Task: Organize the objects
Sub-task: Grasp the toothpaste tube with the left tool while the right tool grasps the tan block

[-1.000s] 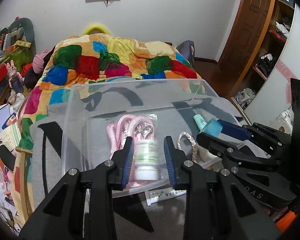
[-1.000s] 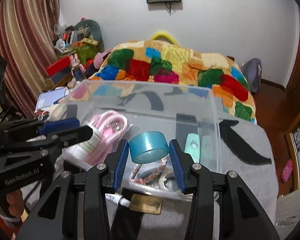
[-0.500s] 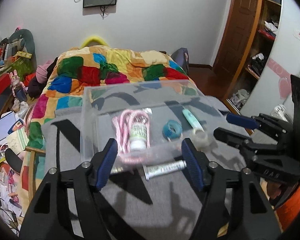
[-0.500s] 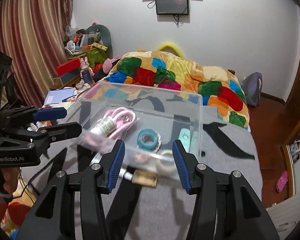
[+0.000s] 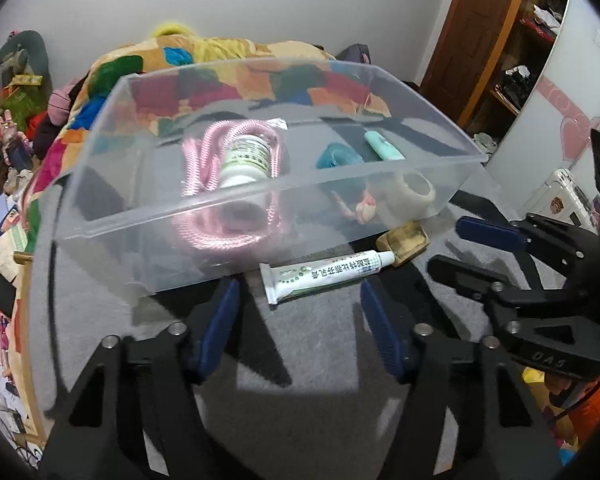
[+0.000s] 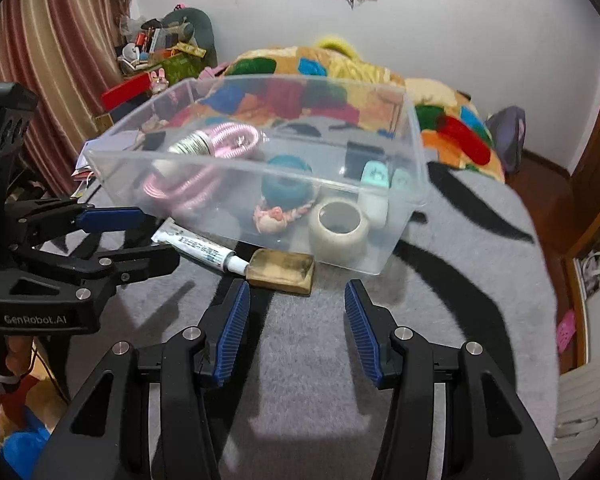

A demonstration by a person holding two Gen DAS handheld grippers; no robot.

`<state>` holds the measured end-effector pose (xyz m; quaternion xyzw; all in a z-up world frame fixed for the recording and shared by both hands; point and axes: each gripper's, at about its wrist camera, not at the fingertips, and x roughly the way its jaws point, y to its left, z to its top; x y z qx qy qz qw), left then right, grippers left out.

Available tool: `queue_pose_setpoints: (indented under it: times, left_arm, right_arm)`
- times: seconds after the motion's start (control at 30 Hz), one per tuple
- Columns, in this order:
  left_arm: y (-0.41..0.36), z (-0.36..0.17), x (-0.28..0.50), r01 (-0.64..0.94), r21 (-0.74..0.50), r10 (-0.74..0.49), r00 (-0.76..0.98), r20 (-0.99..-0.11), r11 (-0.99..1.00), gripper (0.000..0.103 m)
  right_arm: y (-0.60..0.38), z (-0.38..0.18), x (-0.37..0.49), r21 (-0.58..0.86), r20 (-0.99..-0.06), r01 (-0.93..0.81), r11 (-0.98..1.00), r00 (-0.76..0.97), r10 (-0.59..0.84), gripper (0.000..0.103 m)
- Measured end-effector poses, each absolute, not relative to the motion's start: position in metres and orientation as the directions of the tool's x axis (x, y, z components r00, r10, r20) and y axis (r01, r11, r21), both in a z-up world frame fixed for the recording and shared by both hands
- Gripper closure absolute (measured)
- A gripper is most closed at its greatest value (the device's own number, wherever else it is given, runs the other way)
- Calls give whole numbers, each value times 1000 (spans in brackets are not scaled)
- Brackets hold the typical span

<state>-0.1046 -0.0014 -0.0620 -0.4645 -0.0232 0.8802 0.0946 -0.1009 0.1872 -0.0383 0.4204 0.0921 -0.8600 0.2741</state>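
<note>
Left wrist view: ointment tube and wooden block lie on the tabletop against the clear bin | tube judged light, soft, best pinched mid-body | left gripper and right gripper fingers spread, nothing held.

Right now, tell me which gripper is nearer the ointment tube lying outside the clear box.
Left. The left gripper is open with the ointment tube just ahead between its fingertips. The right gripper is open further along, facing the wooden block beyond the tube's cap.
</note>
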Motion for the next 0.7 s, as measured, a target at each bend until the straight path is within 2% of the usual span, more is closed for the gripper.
queue_pose_setpoints:
  times: [0.2,0.33,0.4,0.47,0.53,0.7]
  left_arm:
    - [0,-71,-111,-132,-158,204,-538,-818,-979,43]
    - [4,-67,-106,-157,-153,215,-557,-802,-976,61]
    - [3,-64,-102,-165,-155,222,-565,-795,-974,61]
    - [2,-61,-95,-177,-170,241,-556,-795,-969,64]
    - [2,-60,-86,-203,-196,276,-536,-797,-959,69]
    - [11,-64,-60,-267,-222,328,-475,-816,-938,71]
  right_arm:
    - [175,-50,-108,36,-789,567,-823,-489,-372,57]
    - [170,-54,-108,32,-792,578,-816,-484,-373,57]
    - [171,-54,-107,26,-787,576,-817,-492,-372,58]
    - [174,-54,-108,26,-785,564,-825,-500,-366,65]
    - [180,-53,-108,36,-785,558,-829,-497,-369,65]
    - [194,-53,-96,58,-786,558,-828,-486,-383,65]
